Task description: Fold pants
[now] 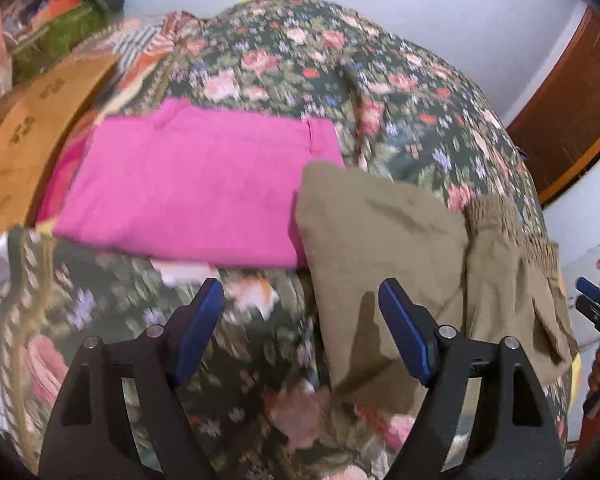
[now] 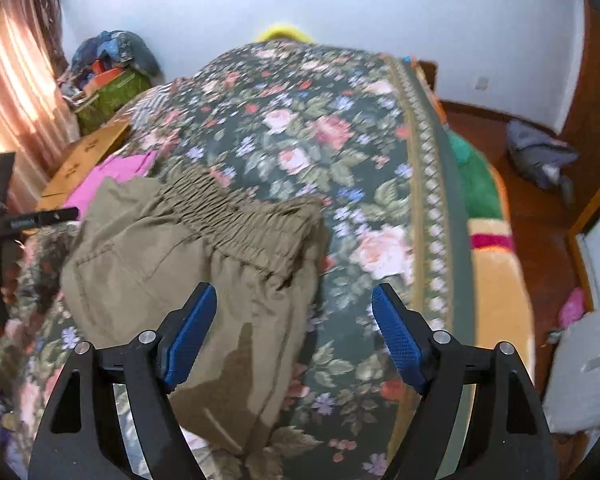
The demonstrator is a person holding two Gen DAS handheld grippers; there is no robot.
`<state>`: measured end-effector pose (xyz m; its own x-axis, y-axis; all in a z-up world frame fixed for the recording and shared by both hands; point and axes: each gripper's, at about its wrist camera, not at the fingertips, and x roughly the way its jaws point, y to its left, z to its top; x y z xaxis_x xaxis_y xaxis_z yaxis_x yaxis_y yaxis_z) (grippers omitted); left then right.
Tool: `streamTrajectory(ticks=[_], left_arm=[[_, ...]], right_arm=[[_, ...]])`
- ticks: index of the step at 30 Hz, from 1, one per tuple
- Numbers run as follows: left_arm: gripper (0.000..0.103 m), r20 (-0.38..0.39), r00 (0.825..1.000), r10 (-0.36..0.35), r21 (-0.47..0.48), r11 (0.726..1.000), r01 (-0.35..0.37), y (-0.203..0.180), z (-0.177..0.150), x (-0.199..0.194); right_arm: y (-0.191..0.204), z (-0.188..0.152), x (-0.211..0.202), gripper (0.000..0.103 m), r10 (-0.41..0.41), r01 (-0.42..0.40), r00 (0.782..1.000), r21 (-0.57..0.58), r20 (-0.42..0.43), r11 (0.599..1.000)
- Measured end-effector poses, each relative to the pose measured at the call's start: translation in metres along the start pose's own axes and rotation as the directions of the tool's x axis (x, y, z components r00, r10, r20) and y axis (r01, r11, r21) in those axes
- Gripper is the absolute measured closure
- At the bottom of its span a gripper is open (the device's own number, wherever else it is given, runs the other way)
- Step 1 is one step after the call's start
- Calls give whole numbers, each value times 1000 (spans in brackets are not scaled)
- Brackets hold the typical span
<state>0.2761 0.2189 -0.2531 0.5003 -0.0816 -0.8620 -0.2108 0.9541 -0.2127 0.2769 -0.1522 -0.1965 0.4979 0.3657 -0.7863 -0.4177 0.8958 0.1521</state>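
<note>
Left tongs and right tongs both gape apart, gripping nothing, above a floral bed cover. Olive pants lie rumpled on the bed, their elastic waistband away from the tongs, touching a folded pink garment.

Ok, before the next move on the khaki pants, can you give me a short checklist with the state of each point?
1. Left claw open, nothing between the pads: ok.
2. Right claw open, nothing gripped: ok.
3. Khaki pants lie flat on the floral bedspread: not ok, waistband bunched and wrinkled.
4. Pink folded garment clear of the pants: not ok, edges overlap.
5. Pants fully folded: cannot tell, lower part hidden.
</note>
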Motion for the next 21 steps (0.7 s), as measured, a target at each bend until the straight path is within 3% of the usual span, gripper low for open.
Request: streamTrajectory(ticks=[7, 11, 18, 21], left_arm=[[23, -53, 997, -51, 23, 998, 52, -8, -20, 16], [23, -70, 993, -92, 49, 994, 95, -19, -19, 25], [25, -88, 981, -170, 1, 985, 171, -20, -11, 43], [36, -85, 981, -172, -13, 985, 172, -23, -9, 44]], right_arm=[[9, -11, 34, 26, -13, 12, 993, -8, -121, 1000], [9, -13, 43, 26, -11, 10, 991, -10, -135, 1000], [-9, -14, 60, 25, 110, -97, 978, 82, -177, 992], [-10, -16, 60, 33, 154, -141, 974, 84, -165, 986]])
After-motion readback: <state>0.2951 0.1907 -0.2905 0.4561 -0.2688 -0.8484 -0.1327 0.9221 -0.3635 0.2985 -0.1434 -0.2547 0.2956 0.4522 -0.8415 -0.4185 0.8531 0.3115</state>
